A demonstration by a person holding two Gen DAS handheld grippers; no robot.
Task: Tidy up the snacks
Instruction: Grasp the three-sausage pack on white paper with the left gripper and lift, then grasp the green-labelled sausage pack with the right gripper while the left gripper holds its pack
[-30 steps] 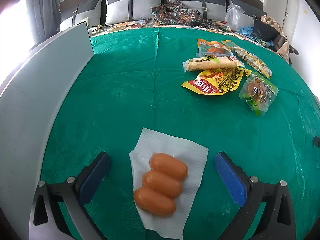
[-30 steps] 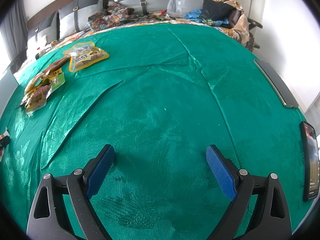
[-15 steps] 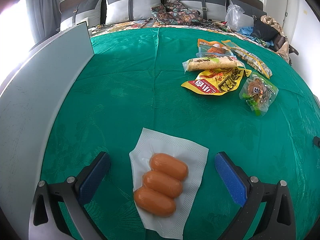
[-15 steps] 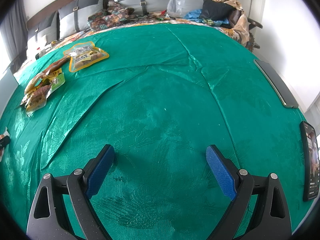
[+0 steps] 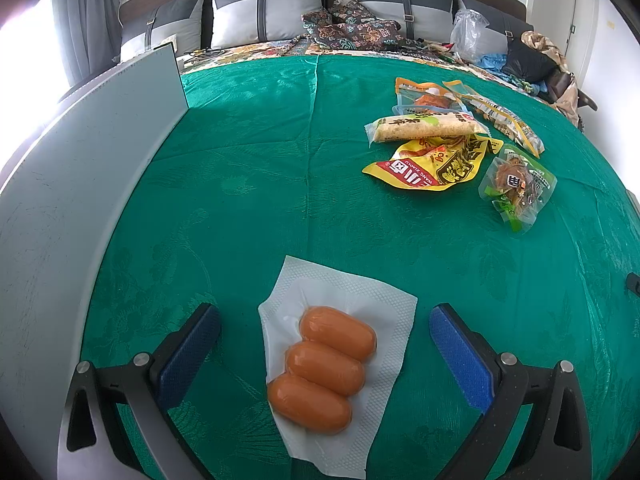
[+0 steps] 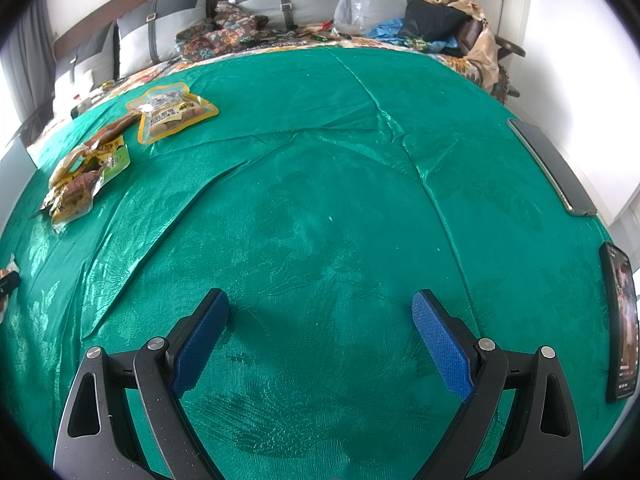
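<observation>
A clear vacuum pack of three orange sausages (image 5: 326, 364) lies on the green tablecloth (image 5: 260, 200), between the wide-open fingers of my left gripper (image 5: 325, 320), untouched. Further back right is a pile of snacks: a yellow packet (image 5: 430, 162), a long wrapped roll (image 5: 424, 126), an orange pouch (image 5: 426, 98), a striped stick pack (image 5: 500, 116) and a green-edged clear pack (image 5: 518, 186). My right gripper (image 6: 320, 308) is open over bare cloth. In its view the snack pile (image 6: 84, 176) and a yellow-rimmed pouch (image 6: 172, 112) lie far left.
A tall grey panel (image 5: 72, 208) stands along the left side of the table. Two phones (image 6: 552, 168) (image 6: 620, 320) rest at the right edge. Pillows, patterned cloth and bags (image 5: 352, 28) crowd the back beyond the table.
</observation>
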